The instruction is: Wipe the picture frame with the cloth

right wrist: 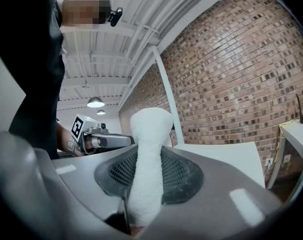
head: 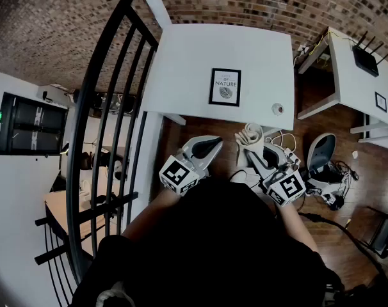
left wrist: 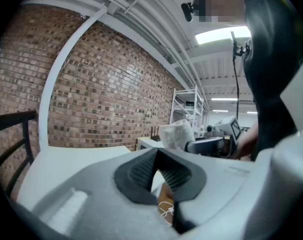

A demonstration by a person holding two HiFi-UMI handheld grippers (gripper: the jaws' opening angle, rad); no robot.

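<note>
White, black and brick
White cloth (right wrist: pixel 149 159); black picture frame (head: pixel 225 87) upper centre on white table (head: pixel 187 62); red-brown brick wall (head: pixel 59 24).

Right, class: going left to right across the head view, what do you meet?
Black railing → left gripper → cloth → small round object → router.

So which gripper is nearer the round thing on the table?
Right. The right gripper, holding the cloth, is just off the table edge near the round thing; the left gripper is further left, in line with the frame.
</note>
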